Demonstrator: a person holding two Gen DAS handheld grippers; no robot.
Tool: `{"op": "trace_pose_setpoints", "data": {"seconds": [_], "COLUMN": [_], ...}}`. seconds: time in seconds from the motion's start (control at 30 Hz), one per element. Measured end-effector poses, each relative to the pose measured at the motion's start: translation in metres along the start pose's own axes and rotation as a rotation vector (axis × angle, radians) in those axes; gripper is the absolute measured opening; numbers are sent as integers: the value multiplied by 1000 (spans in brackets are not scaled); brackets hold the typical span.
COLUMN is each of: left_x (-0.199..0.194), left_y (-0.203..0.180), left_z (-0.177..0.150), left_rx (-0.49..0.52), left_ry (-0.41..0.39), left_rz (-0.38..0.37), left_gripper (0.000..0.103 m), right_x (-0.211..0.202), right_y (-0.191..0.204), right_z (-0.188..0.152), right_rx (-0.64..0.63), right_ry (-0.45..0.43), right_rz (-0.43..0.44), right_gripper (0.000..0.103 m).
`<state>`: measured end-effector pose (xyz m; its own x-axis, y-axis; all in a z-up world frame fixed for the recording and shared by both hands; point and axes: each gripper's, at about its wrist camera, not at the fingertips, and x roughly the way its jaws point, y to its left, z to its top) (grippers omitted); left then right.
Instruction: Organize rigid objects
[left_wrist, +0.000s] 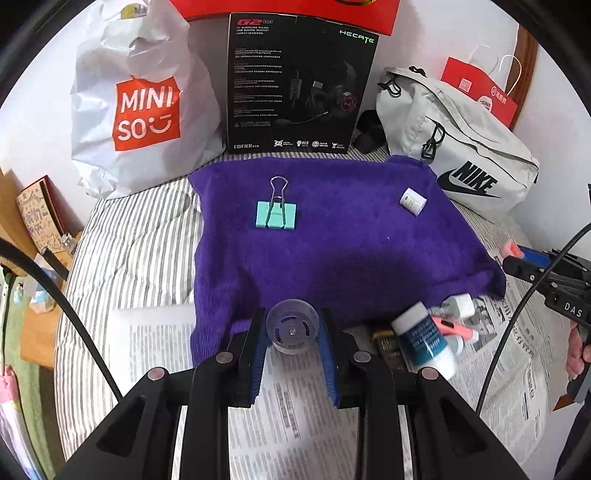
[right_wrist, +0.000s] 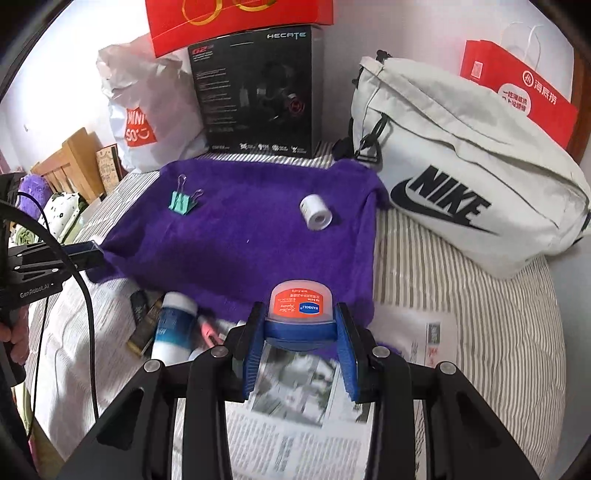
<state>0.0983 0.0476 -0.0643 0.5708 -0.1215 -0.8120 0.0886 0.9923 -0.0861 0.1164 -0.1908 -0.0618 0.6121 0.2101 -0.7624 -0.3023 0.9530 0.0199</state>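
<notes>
Status: both claws loaded, mid-carry by the look of it.

Left claw (left_wrist: 291, 334): clenched on a small clear plastic spool (left_wrist: 292, 326), low centre of the left wrist view, hanging over the near edge of the purple towel (left_wrist: 332, 240). Right claw (right_wrist: 300, 325): grasping a small jar with an orange label (right_wrist: 300, 304), blue base pinched between the pads, low centre of the right wrist view, also at the towel's near edge.

Done so far, judging by layout: a mint binder clip (left_wrist: 276, 216) sits upper left on the towel, a white tape roll (left_wrist: 412, 200) upper right, well apart from each other. The towel looks like the sorting area; the rest of it is bare.

Left to do: both held items still need a spot on the towel. After that, a loose pile remains on the newspaper (left_wrist: 314, 424) at the towel's near right corner in the left wrist view: a white bottle with a blue label (left_wrist: 424, 341), a pink item (left_wrist: 460, 330), something dark and boxy (left_wrist: 386, 341), and a small white piece (left_wrist: 460, 306) against the towel edge. Can't identify the last two any better.

Estimate: under halfway. Everything lies on a striped bed (right_wrist: 461, 295), soft base, so placed items may tip.
</notes>
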Motion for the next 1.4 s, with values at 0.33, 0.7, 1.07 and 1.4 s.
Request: {"op": "trace_pose_setpoints", "data": {"seconds": [0.33,0.7,1.07,1.4], "left_x": [24,50,74,90], "left_y": [9,19,13,18], "left_z": [27,48,58,61], "left_rx": [-13,-24,-7,1], "left_ry": [16,41,80,95], "left_rz": [-10,-4,23,10], "left_gripper": [26,26,26,26], "right_x": [30,67,98,113], "right_y": [-11,-25,-28,-27], "right_z": [24,44,53,60], "right_rx": [16,28,13,-6], "right_ry": [15,44,80,94], "right_rz": [5,2,-14,-14], "right_gripper": [36,36,36,36]}}
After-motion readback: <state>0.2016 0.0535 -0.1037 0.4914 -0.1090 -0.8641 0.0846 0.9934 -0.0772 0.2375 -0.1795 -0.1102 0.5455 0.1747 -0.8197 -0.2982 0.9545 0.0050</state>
